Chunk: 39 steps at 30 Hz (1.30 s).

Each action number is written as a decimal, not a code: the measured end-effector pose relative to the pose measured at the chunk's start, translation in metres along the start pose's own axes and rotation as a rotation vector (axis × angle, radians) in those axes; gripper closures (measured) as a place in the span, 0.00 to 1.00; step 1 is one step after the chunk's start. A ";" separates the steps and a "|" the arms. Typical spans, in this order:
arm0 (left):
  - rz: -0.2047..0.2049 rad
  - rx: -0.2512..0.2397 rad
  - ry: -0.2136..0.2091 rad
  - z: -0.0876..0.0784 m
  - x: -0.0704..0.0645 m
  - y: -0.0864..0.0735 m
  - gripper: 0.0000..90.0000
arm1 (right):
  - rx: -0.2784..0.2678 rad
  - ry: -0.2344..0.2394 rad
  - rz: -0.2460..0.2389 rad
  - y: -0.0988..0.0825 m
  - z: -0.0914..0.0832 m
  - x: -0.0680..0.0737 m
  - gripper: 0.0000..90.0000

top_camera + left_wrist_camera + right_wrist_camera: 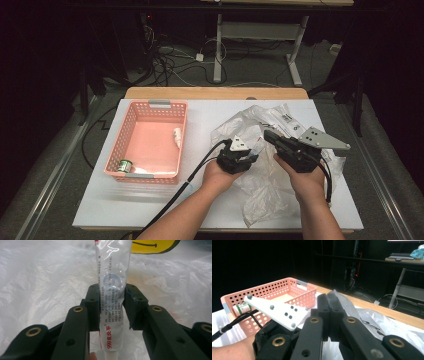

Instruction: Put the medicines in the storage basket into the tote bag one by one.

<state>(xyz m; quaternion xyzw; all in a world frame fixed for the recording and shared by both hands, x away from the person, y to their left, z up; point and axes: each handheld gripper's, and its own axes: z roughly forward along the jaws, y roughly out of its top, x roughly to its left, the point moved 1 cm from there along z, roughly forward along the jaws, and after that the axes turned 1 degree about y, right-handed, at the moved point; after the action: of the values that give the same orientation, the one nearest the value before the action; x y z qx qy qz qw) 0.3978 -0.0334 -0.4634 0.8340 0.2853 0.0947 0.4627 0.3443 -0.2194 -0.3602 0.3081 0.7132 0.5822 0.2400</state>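
- The left gripper point(111, 312) has its fingers point(92, 307) pinching a white ointment tube point(112, 290), which stands lengthwise between them, cap end toward the camera.
- The right gripper point(329, 302) has its fingers point(323, 312) pressed together on a fold of the clear plastic bag point(347, 303).
- Both hands sit side by side over the crumpled bag point(260, 190) on the white surface point(100, 210).
- A pink basket point(131, 122) stands well to the left, holding a small green-labelled roll point(124, 166) and another white tube point(177, 137).

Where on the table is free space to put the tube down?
Bare white table lies between the pink basket and the plastic bag, and along the near edge below the basket. The basket floor is mostly free. The right half is crowded by the bag and both grippers.
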 end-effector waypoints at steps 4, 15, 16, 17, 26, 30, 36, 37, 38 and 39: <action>0.005 0.010 0.006 0.004 0.000 0.002 0.73 | -0.001 0.001 -0.001 0.000 0.000 -0.001 1.00; -0.003 0.024 0.012 0.010 0.000 0.002 0.73 | 0.000 0.000 0.007 -0.002 0.001 -0.003 1.00; -0.002 0.026 0.013 0.011 0.000 0.002 0.73 | -0.002 0.000 0.004 -0.002 0.001 -0.004 1.00; -0.001 0.028 0.014 0.011 0.000 0.002 0.73 | 0.001 -0.001 0.014 -0.002 0.001 -0.003 1.00; -0.002 0.043 0.019 0.017 0.000 0.002 0.73 | 0.001 -0.003 0.016 -0.003 0.001 -0.006 1.00; 0.006 0.046 0.016 0.018 -0.001 0.002 0.69 | 0.002 -0.006 0.017 -0.003 0.001 -0.007 1.00; 0.021 0.051 0.004 0.010 -0.004 0.001 0.58 | 0.009 -0.008 0.020 -0.005 0.002 -0.009 1.00; 0.020 0.045 0.001 0.007 -0.005 0.001 0.57 | 0.009 -0.008 0.023 -0.005 0.002 -0.008 1.00; 0.023 0.042 -0.001 0.004 -0.006 0.000 0.55 | 0.009 -0.009 0.023 -0.005 0.002 -0.009 1.00; 0.028 0.041 -0.003 0.002 -0.007 -0.001 0.54 | 0.010 -0.009 0.023 -0.006 0.002 -0.009 1.00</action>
<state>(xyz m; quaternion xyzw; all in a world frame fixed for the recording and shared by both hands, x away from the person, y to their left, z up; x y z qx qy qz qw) 0.3926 -0.0385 -0.4646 0.8472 0.2749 0.0941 0.4447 0.3507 -0.2249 -0.3662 0.3200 0.7115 0.5798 0.2349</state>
